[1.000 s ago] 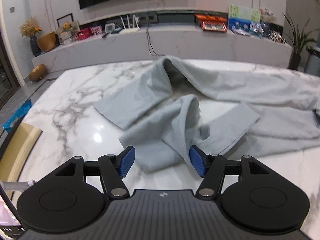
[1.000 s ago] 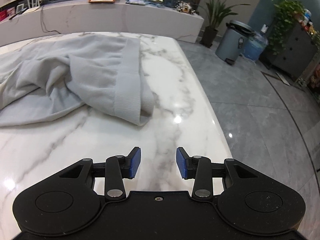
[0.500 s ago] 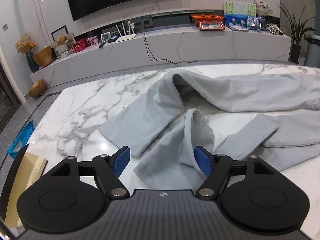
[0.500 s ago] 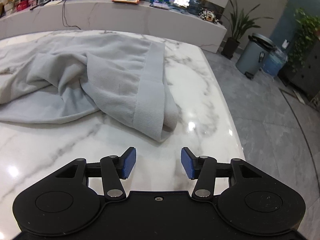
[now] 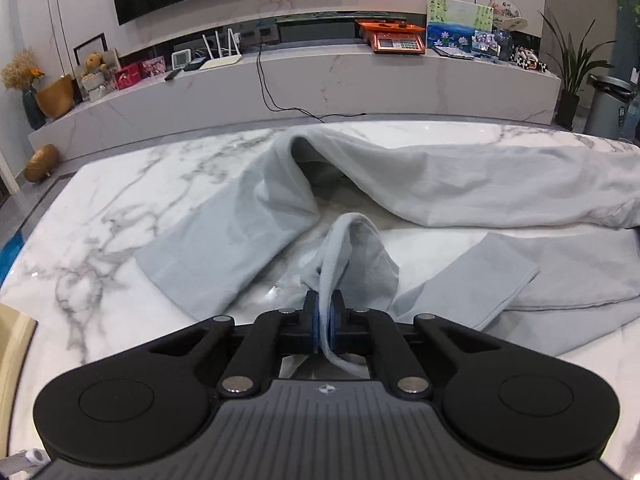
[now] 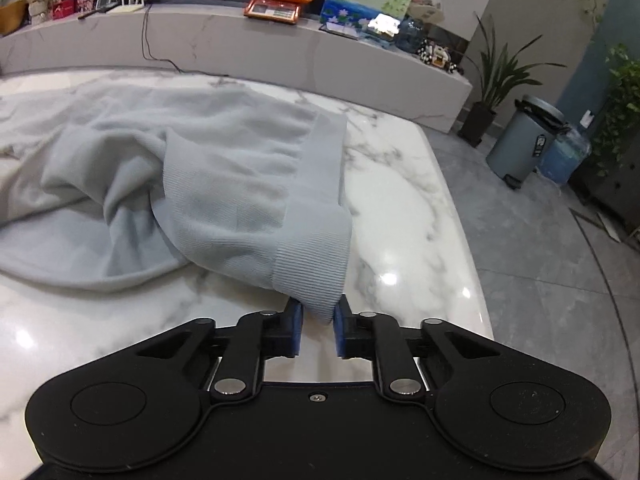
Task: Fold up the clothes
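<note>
A light grey sweatshirt (image 5: 460, 184) lies crumpled on the white marble table (image 5: 120, 216). My left gripper (image 5: 324, 320) is shut on a raised fold of its thin fabric, near a sleeve (image 5: 224, 248). In the right wrist view the ribbed hem (image 6: 316, 248) of the sweatshirt (image 6: 180, 168) hangs over my right gripper (image 6: 317, 328). Its jaws stand narrowly apart with the hem corner between them. The blue pads (image 6: 297, 326) lie close to the cloth; whether they press it I cannot tell.
The table's right edge (image 6: 472, 248) drops to a grey tiled floor with a bin (image 6: 524, 140) and plants. A long marble TV shelf (image 5: 320, 76) with small items runs behind the table. A tan chair edge (image 5: 12, 344) shows at the left.
Both grippers moved forward onto the sweatshirt. The left one closed on a fold of fabric. The right one narrowed its jaws around the ribbed hem corner.
</note>
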